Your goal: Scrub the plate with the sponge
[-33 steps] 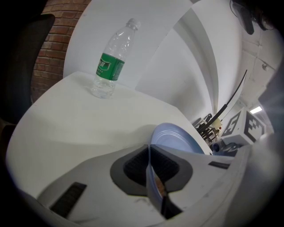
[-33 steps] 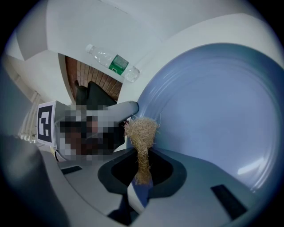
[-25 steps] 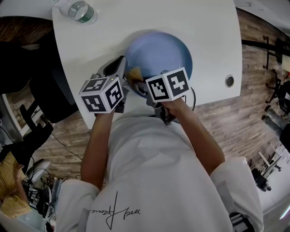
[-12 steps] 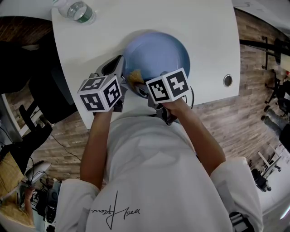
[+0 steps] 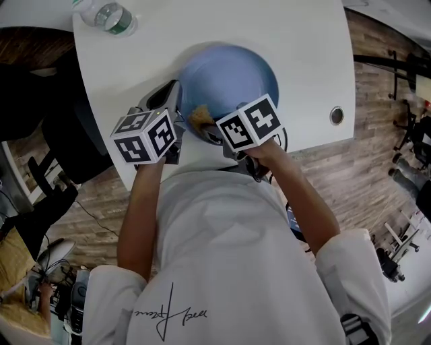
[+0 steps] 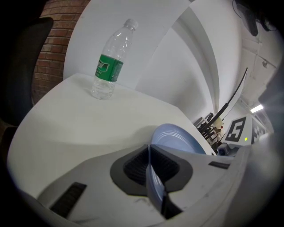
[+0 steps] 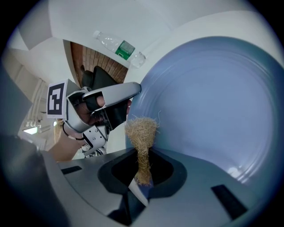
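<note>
Left gripper (image 6: 149, 150) clamps plate (image 6: 176, 138) rim; right gripper (image 7: 143, 155) pinches sponge (image 7: 141, 129); water bottle (image 6: 108, 66) stands well apart.

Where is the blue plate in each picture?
Head view: the plate lies upper middle on the white table.
Left gripper view: the plate is lower middle, rim pinched between the jaws.
Right gripper view: the plate fills the right side, behind the sponge.
Shared landmark: the water bottle, in all three.
</note>
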Action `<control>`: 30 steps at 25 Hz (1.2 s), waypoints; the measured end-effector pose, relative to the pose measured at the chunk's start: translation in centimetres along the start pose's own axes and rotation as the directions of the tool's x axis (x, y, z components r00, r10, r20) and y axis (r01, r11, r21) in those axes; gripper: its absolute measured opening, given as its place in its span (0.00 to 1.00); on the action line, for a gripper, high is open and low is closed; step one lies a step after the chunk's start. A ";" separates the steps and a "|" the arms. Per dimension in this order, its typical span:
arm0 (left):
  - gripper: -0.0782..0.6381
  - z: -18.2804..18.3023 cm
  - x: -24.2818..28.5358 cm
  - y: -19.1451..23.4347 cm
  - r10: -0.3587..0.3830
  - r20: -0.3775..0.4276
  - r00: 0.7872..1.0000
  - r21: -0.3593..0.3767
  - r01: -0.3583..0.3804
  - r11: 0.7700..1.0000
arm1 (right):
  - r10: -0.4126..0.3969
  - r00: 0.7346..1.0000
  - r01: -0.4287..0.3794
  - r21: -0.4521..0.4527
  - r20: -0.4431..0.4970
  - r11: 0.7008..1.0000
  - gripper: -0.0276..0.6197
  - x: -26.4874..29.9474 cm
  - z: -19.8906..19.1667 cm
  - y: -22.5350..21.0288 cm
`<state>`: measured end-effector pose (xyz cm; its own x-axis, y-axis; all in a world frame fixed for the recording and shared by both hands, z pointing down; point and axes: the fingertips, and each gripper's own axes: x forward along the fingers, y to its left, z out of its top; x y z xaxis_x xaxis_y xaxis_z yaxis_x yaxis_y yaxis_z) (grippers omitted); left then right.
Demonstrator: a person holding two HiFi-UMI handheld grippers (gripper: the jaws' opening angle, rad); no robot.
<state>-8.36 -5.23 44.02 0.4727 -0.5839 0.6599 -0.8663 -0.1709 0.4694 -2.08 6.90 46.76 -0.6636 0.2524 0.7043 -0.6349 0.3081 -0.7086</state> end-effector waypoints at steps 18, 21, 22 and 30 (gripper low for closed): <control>0.13 0.2 0.3 -0.3 0.015 -0.005 1.000 0.012 -0.015 1.000 | -0.081 0.987 0.056 -0.176 -0.137 0.983 0.11 -1.4 -1.6 -1.4; 0.13 0.2 0.3 -0.3 0.016 -0.004 1.000 0.012 -0.015 1.000 | -0.098 0.981 0.062 -0.209 -0.167 0.976 0.11 -1.5 -1.9 -1.6; 0.13 0.2 0.3 -0.3 0.015 -0.005 1.000 0.011 -0.015 1.000 | -0.103 0.979 0.064 -0.218 -0.175 0.974 0.11 -1.6 -2.1 -1.7; 0.13 0.1 0.4 -0.2 0.017 -0.010 1.000 0.002 -0.017 1.000 | -0.147 0.963 0.078 -0.290 -0.225 0.954 0.11 -2.3 -2.8 -2.5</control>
<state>-8.03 -5.57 44.14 0.4596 -0.5789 0.6735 -0.8744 -0.1622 0.4573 2.09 8.12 47.03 -0.4571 0.4042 0.7923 -0.5426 0.5791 -0.6085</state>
